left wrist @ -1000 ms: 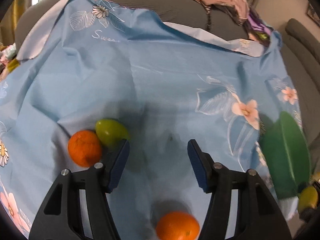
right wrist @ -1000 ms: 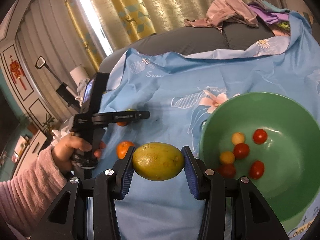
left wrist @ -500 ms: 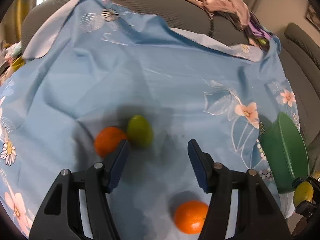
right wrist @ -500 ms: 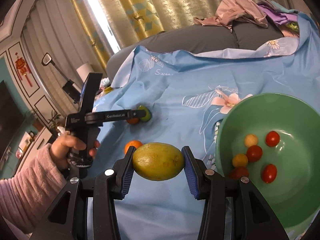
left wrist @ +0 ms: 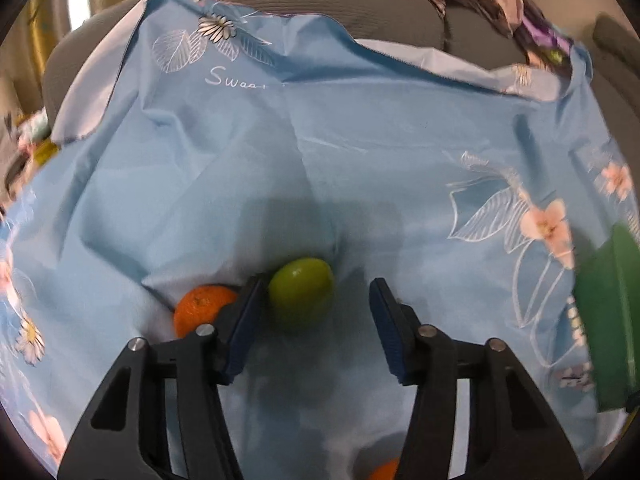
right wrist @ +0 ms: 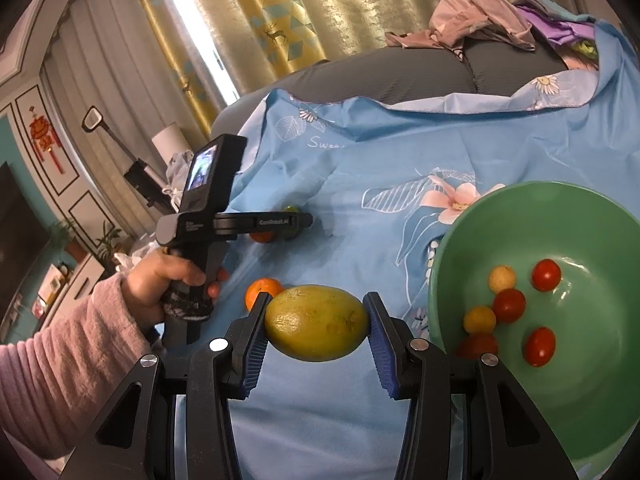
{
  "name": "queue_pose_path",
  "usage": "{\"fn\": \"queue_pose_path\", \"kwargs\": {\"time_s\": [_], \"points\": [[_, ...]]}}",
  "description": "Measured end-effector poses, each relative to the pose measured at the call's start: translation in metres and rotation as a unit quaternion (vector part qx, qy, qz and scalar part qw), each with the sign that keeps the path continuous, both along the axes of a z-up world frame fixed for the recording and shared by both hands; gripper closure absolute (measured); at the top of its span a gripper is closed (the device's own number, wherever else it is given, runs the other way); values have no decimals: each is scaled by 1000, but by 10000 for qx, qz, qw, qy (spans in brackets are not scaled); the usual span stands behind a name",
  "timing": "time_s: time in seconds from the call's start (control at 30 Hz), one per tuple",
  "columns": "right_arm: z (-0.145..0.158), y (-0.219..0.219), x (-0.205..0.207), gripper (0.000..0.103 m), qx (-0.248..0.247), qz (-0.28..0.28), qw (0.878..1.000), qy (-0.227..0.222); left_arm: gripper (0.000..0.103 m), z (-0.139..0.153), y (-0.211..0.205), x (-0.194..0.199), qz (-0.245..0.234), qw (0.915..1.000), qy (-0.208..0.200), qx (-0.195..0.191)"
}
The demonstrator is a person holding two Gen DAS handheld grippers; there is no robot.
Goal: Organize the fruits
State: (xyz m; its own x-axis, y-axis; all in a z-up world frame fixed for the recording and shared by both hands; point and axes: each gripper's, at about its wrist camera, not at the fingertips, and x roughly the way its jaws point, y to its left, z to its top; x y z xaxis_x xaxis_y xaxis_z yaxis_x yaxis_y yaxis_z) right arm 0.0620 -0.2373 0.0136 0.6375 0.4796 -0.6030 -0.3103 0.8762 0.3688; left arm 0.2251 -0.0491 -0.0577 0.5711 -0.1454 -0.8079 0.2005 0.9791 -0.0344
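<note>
Since a second ago the left claw, jaws apart, has swung onto the green fruit; centre before squeezing. Right claw clamps the yellow fruit.

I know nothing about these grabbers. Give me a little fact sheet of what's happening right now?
Surface: blue floral cloth
Right gripper: shut on a yellow-green fruit
Left gripper: open, around a small green fruit
Beside the left finger: orange
Green bowl: holds red and yellow cherry tomatoes
Loose on the cloth: another orange
</note>
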Motion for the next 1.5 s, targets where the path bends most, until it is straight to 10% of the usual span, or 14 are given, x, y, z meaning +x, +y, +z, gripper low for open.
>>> {"fn": "queue_pose_path", "kwargs": {"time_s": [0.27, 0.77, 1.5], "points": [[1, -4, 0, 55, 17, -86, 10000, -11, 69, -9, -4, 3, -296, 9978, -70, 581], [16, -28, -7, 55, 16, -480, 9987, -173, 69, 46, -22, -49, -660, 9973, -204, -260], [14, -101, -27, 55, -575, -1820, 9815, -121, 69, 89, -161, -128, -2452, 9672, -372, -552]]}}
